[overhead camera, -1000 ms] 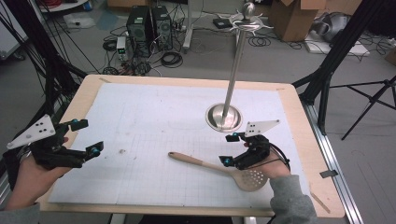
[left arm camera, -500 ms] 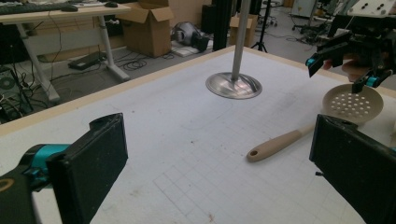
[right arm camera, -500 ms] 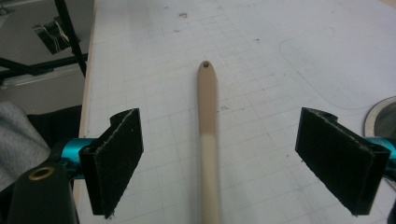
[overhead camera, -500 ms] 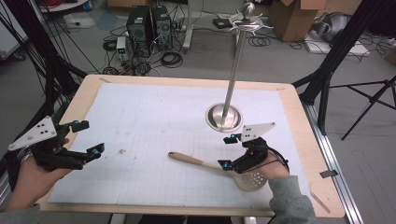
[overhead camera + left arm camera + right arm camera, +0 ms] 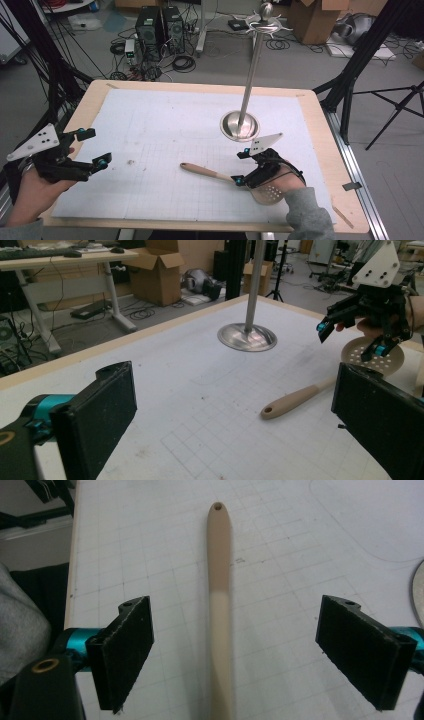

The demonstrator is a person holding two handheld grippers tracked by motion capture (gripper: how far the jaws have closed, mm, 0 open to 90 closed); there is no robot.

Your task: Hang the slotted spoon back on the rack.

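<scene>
A slotted spoon (image 5: 207,173) with a beige handle lies on the white gridded mat (image 5: 165,125), its perforated head at the near right. My right gripper (image 5: 241,167) hovers over it, open, with one jaw on each side of the handle (image 5: 219,555) and touching nothing. The right gripper view looks down the handle between my right gripper's (image 5: 245,650) spread pads. My left gripper (image 5: 96,147) is held open at the table's left edge, empty. In its own view, the left gripper (image 5: 235,425) faces the spoon (image 5: 295,399) and the right gripper (image 5: 352,340).
A metal stand with a round base (image 5: 240,125) and a tall pole (image 5: 252,70) topped by hooks rises just behind the right gripper. The wooden table rim (image 5: 320,130) frames the mat. Computers, cables and boxes lie on the floor beyond.
The right gripper has dropped slightly closer to the spoon handle, staying open. The left gripper has barely shifted.
</scene>
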